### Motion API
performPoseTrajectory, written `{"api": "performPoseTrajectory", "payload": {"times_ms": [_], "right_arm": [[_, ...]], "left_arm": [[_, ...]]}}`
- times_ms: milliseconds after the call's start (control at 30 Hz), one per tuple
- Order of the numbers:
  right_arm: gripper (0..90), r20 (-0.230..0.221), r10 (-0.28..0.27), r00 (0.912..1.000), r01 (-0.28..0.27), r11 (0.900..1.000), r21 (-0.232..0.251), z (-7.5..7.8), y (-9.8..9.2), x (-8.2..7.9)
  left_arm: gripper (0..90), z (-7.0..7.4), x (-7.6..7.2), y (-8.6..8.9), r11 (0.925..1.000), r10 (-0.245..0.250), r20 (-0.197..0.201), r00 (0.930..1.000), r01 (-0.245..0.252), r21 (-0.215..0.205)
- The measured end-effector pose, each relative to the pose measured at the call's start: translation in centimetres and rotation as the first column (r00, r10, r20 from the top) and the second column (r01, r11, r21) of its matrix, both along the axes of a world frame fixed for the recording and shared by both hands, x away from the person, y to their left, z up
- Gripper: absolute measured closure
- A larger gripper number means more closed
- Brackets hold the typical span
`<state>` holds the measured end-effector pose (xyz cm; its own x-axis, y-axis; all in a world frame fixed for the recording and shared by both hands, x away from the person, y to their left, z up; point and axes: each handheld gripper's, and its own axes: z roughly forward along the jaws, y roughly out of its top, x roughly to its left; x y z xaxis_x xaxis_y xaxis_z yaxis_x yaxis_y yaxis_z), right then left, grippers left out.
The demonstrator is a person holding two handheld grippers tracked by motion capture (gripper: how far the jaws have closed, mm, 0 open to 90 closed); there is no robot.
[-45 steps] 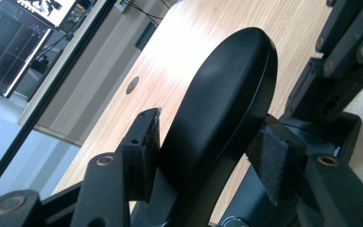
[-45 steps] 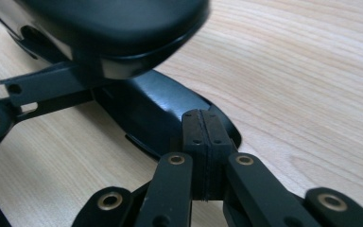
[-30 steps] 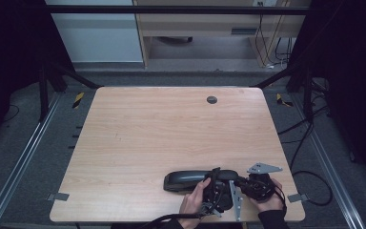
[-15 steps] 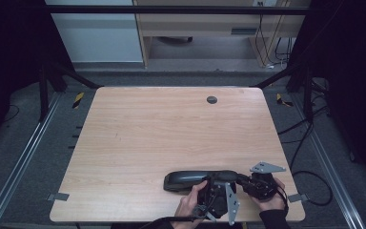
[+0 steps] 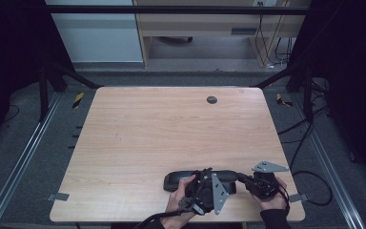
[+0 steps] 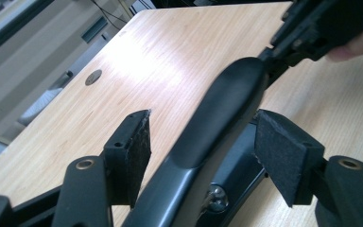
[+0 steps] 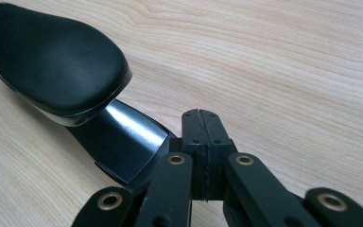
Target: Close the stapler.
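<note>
1. The left gripper (image 6: 203,156) stands with its pads apart, straddling the black stapler (image 6: 217,123); neither pad (image 6: 283,156) touches it, and the jaws have just been opening.
2. Beyond those pads, the stapler's padded top runs away toward the right gripper (image 6: 307,33).
3. The right gripper (image 7: 201,142) has just pressed its jaws together, with nothing between them, just beside the stapler's shiny base plate (image 7: 123,142).
4. Farther off, the wooden table (image 5: 162,129) carries a small grey round cap (image 5: 212,99).
</note>
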<state>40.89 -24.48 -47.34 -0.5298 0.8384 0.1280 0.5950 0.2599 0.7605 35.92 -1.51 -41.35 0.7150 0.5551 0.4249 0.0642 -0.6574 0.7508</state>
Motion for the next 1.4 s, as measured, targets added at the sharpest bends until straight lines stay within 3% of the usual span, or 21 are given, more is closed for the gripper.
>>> {"api": "performPoseTrajectory", "payload": {"times_ms": [333,733,1000,1233,1400], "right_arm": [[90.0,0.015,-0.019,0.9997,0.019,1.000,0.018,0.5,-0.2,0.0],[90.0,0.055,-0.032,0.9980,0.029,0.999,0.046,1.6,-0.7,0.0],[90.0,0.083,-0.034,0.9960,0.027,0.997,0.075,2.7,-0.9,-0.4],[90.0,0.114,-0.021,0.9932,0.010,0.995,0.096,3.7,-0.5,-0.8],[90.0,0.131,-0.005,0.9914,-0.009,0.994,0.111,4.3,-0.1,-1.2]], "left_arm": [[36.2,1.7,1.8,3.5,0.9952,0.045,-0.060,0.9972,-0.050,-0.084],[34.5,2.1,3.2,7.8,0.9890,0.098,-0.093,0.9908,-0.107,-0.102],[32.9,1.3,4.0,11.3,0.9736,0.168,-0.130,0.9772,-0.185,-0.134],[31.0,0.7,4.2,14.1,0.9595,0.218,-0.130,0.9673,-0.236,-0.153],[30.2,0.0,4.2,16.1,0.9466,0.259,-0.140,0.9557,-0.280,-0.160]]}}
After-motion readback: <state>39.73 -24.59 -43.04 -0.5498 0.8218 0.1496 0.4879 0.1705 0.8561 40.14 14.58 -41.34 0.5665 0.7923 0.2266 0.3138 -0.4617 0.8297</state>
